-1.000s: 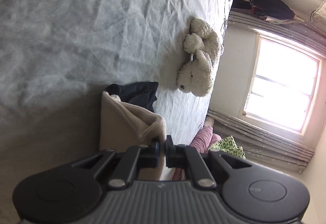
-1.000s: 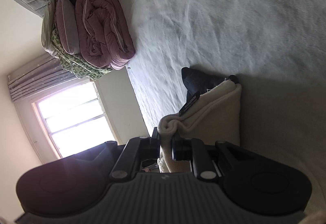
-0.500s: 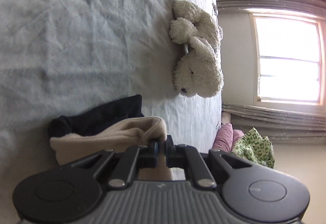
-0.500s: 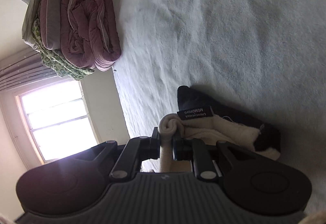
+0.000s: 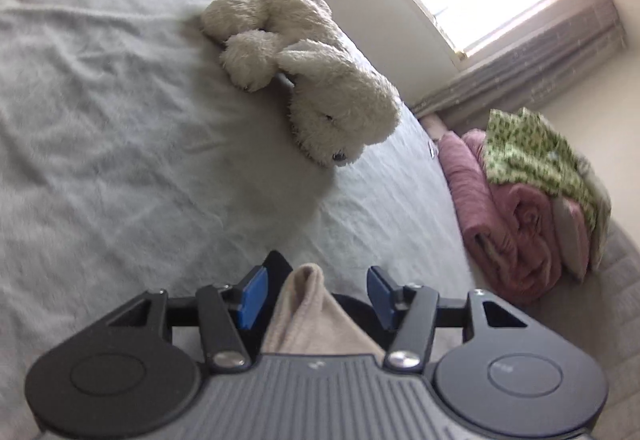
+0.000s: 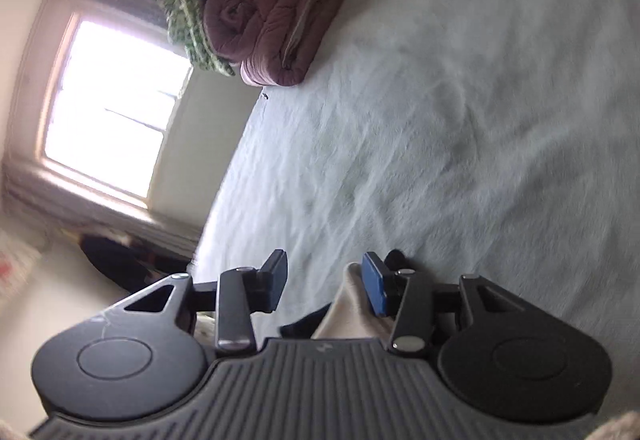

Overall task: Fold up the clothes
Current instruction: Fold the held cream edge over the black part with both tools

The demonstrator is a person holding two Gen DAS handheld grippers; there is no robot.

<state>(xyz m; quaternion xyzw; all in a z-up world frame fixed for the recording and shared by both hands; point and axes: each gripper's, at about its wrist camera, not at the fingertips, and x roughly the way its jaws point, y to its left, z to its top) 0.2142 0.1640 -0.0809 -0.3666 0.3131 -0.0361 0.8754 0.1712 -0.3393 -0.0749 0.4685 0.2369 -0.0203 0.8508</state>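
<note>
The garment [image 5: 316, 316], a black piece with a beige fleece lining, lies on the bed [image 5: 120, 120] directly under both tools, bunched rather than spread.

Left wrist view: the left claw [image 5: 314, 294] stands released, its blue pads wide apart. A raised beige fold of the garment sits between them, touching neither pad as far as can be seen. Black cloth shows beside and beneath the fold. A white plush toy [image 5: 312, 80] lies well apart on the sheet, and a pile of pink quilt [image 5: 516, 224] with green patterned cloth sits at the bed's far end, near the window.

Right wrist view: the right claw [image 6: 324, 286] is likewise released, nothing gripped. The beige cloth [image 6: 352, 304] lies close against the right-hand pad, with a black edge showing beside it. Whether cloth and pad touch cannot be settled. The rest of the bed sheet ahead is bare and wrinkled. The view is blurred.

Assessment: the garment rests on the bed with at least one layer doubled over, lining outward. Most of it is hidden under the tools, so neither the number of folds nor their tidiness can be judged. A flat, squared bundle is not confirmed.
</note>
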